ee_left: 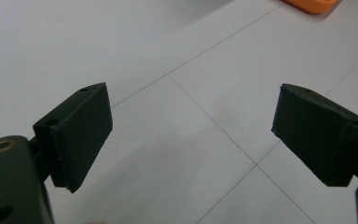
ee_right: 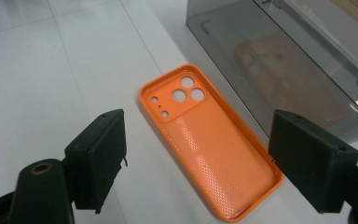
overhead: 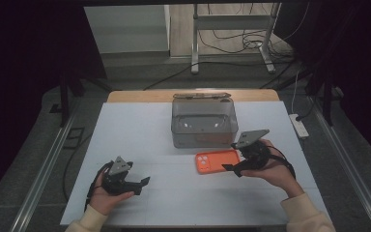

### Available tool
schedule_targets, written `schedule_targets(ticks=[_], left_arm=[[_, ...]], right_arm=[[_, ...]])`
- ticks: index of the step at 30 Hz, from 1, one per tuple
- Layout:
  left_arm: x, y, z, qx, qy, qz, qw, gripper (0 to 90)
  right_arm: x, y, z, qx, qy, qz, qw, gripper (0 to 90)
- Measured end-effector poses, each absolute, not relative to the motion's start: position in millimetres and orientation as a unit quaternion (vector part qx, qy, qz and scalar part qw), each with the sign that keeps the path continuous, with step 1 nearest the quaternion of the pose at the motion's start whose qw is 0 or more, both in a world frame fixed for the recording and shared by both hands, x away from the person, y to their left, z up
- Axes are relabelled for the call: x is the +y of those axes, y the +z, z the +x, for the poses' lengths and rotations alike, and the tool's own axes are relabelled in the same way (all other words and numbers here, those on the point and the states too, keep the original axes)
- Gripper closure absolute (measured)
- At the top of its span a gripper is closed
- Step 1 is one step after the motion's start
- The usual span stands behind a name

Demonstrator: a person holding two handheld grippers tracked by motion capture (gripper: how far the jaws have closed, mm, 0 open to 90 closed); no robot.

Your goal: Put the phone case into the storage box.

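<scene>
- The orange phone case (overhead: 217, 161) lies flat on the white table (overhead: 140, 130), a little right of the middle of the high view. Its open side faces up.
- It sits just in front of the grey see-through box (overhead: 204, 123), near it but not touching.
- The right hand-held gripper (overhead: 233, 169) is at the right end of the case. Its jaws are spread wide, one on each side, and they pinch nothing. I think it is lined up like this to grab the case.
- The left hand-held gripper (overhead: 144, 182) is at the lower left of the high view, well apart from the case. Its jaws are spread too and hold nothing. It seems to be waiting out of the way.
- The right gripper view shows the little bumps inside the case and its round camera holes, and a dim orange shine of the case on the box wall. The high view is too far off for that.
- The left gripper view shows thin lines crossing on the table, and a bit of the case at the upper right.
- The high view shows both hands together.
</scene>
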State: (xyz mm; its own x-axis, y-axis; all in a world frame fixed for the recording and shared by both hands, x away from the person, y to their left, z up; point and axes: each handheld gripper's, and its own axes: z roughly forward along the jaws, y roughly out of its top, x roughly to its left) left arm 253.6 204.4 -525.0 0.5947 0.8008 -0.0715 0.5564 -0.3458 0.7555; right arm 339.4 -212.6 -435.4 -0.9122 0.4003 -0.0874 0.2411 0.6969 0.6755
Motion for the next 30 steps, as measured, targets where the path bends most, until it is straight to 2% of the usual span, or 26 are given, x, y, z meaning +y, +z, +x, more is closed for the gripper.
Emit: schedule_targets(ticks=[30], left_arm=[[204, -526, 254, 0.421, 0.157, 0.806, 0.384, 12.2]], right_arm=[[-198, -440, 346, 0.924, 0.332, 0.154, 0.107, 19.0]])
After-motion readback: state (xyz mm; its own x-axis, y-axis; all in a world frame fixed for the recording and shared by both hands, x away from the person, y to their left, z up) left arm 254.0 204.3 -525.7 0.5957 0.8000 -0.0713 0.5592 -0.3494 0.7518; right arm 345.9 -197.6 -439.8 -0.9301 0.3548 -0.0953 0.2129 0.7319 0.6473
